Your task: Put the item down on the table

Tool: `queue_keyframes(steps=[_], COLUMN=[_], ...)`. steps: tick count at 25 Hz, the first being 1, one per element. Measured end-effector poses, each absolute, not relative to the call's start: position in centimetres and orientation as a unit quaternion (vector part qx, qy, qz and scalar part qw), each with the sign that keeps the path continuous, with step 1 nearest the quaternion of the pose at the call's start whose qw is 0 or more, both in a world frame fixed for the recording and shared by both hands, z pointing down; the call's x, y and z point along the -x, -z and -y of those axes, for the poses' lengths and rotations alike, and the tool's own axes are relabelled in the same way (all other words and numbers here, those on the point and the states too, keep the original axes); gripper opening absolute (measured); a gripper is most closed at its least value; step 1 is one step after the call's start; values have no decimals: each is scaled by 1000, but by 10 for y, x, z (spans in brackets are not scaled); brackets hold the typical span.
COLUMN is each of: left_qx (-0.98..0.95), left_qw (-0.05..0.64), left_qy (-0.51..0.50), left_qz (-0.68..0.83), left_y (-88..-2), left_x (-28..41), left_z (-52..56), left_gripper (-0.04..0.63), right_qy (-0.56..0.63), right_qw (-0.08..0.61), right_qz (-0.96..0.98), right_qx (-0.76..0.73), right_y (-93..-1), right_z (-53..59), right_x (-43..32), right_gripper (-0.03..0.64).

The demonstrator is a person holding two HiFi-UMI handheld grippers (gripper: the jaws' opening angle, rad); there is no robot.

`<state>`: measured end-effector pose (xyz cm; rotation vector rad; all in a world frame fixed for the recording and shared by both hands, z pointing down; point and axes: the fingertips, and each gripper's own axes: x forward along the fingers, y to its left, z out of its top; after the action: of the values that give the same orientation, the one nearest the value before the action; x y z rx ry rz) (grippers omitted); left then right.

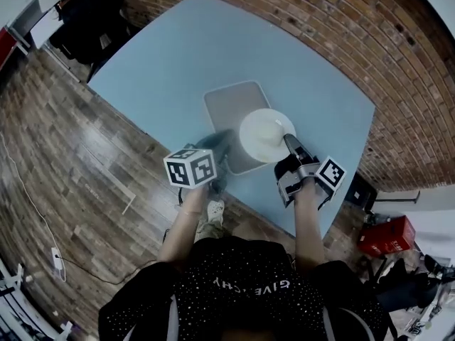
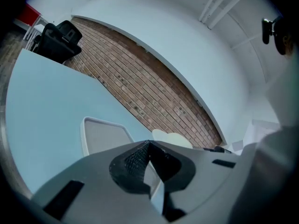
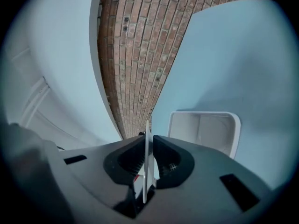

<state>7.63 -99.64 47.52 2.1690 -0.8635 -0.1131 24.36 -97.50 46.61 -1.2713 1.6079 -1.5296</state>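
Two grippers in play: lower left of centre, the left gripper [image 1: 217,148] sits just beside the near corner of the grey tray [image 1: 231,101], jaws pinched together at the tips with nothing clearly between them. Moving right, the white plate [image 1: 264,135] overlaps the tray's right side on the blue table [image 1: 178,55]. Its rim is clamped edge-on in the right gripper [image 1: 290,142].

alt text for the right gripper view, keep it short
The right gripper has its jaws shut on a thin white plate, seen edge-on. Beyond them a pale tray is on a light blue table, with a brick wall behind.
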Motion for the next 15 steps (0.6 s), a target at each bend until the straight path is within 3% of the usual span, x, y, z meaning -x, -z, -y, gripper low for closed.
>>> queue_keyframes(steps=[6,15], left_qx=[-833,-802], left_qw=[394,407], left_qy=[52,60], left_qz=[385,433], left_y=[-508,-517], left_x=[-66,-25], left_z=[1054,1047], left_gripper=[9,9], right_qy=[582,573], right_qw=[209,73], right_qz=[-616,-661], right_qx=[488,479], right_y=[-520,-579], right_z=[1062,1139], right_x=[-229,-181], right_gripper=[38,40])
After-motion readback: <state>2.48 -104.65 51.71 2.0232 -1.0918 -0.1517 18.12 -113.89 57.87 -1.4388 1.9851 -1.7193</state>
